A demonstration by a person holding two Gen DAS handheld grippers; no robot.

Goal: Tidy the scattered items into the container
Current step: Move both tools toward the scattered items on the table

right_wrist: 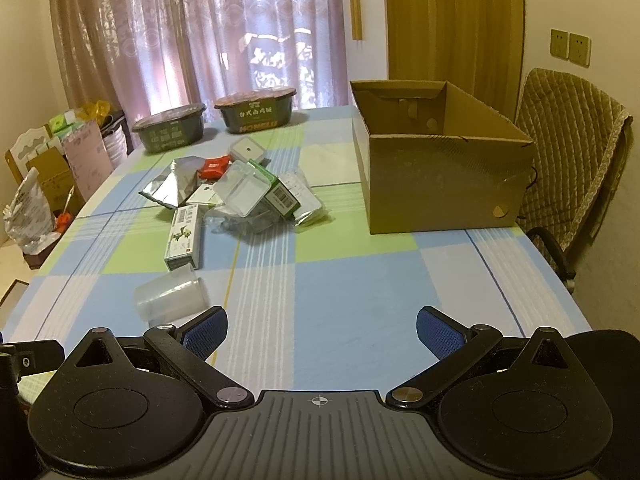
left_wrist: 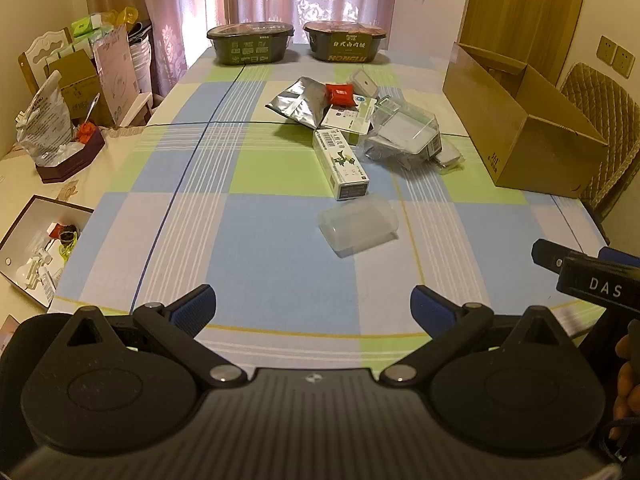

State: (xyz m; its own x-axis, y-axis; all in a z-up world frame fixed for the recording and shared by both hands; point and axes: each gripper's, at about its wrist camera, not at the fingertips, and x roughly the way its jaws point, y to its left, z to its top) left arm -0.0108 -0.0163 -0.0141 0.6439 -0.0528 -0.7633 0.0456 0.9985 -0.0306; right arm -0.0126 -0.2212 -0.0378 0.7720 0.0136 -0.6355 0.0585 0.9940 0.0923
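1. cardboard box (right_wrist: 440,176) is seen open-topped on the right of the checked counter (right_wrist: 360,300).
2. scattered packets and boxes (right_wrist: 240,196) are heaped left of it, well apart.
3. a clear plastic tub (right_wrist: 170,294) lies nearest.
4. left tool (left_wrist: 314,306) and right tool (right_wrist: 322,330) are held spread wide, gripping nothing.

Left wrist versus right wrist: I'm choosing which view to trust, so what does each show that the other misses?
Only left wrist: the white tray of small items off the table's edge, and the right gripper from outside. Only right wrist: the cardboard box interior, apparently empty. Both: the clear tub, green-printed carton, silver pouch.
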